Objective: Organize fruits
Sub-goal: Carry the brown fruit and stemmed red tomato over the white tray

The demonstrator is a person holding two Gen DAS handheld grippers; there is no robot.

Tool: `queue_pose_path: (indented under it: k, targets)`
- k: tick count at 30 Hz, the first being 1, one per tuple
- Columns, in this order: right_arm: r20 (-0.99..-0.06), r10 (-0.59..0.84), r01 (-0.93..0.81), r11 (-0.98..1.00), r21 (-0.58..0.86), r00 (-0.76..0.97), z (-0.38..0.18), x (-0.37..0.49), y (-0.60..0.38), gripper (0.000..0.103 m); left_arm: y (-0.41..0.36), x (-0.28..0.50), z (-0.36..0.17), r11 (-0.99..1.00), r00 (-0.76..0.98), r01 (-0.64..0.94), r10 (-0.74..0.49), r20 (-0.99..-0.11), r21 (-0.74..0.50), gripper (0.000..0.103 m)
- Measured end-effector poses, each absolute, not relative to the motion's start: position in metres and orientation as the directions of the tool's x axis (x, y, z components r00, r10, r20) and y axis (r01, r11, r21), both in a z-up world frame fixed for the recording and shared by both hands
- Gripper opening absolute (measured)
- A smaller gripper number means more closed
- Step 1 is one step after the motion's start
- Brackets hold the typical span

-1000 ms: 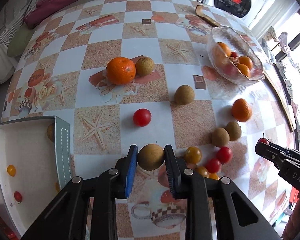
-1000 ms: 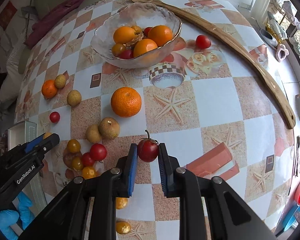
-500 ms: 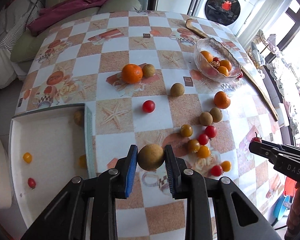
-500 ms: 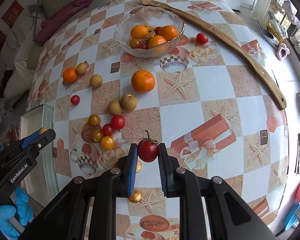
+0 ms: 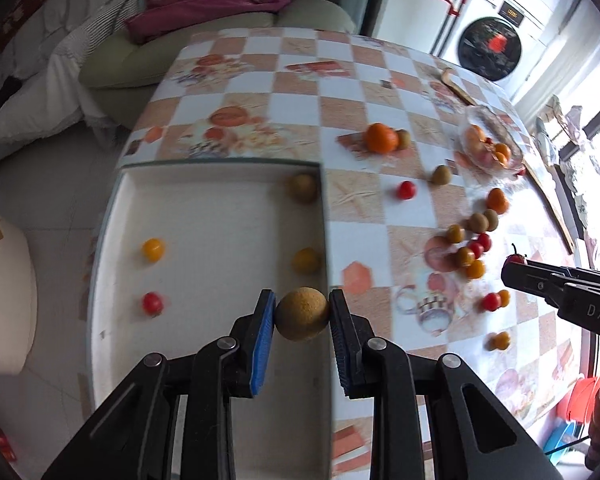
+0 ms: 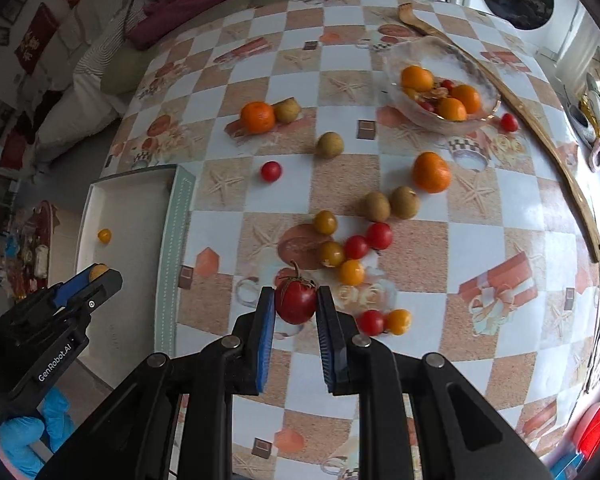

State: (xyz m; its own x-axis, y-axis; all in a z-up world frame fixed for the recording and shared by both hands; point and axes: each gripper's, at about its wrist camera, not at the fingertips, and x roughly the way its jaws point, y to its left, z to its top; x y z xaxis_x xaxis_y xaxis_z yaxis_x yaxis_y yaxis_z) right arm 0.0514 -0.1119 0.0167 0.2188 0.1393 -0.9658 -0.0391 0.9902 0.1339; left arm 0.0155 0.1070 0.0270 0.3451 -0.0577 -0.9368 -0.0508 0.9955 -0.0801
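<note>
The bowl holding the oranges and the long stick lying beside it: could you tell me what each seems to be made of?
The bowl looks like clear glass, glossy and see-through with a wavy rim. The long stick looks like pale, smooth wood or bamboo, with one curved, forked end.

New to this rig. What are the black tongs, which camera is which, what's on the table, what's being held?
No robot arm here: a person holds two hand-held grippers, each with a wide-angle camera looking along its fingers.

The left wrist view shows the left gripper shut on a round brown fruit, above a white tray that already holds a few small fruits. The right gripper pokes in at its right edge.

The right wrist view shows the right gripper shut on a red tomato with a stem. The left gripper and a blue-gloved hand show at lower left.

On the checkered table: a glass bowl of oranges, loose oranges, brown fruits, red and yellow cherry tomatoes, and a long wooden stick.
</note>
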Motion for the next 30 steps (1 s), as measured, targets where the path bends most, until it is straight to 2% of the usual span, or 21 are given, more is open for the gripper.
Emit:
queue_pose_path:
  k: [14,30]
  targets:
    - [-0.968,0.222,-0.215,0.957,0.193,0.115,-0.016,0.062,0.025,0.022,0.202,-0.023,-0.011,0.976,0.276,-0.215,0.035,-0.961,-0.026,0.029]
    - [-0.986,0.165,-0.278,0.948,0.155,0.011,-0.078,0.091,0.096,0.023,0.214,-0.021,-0.046,0.982,0.224,-0.189,0.059,-0.973,0.016,0.029]
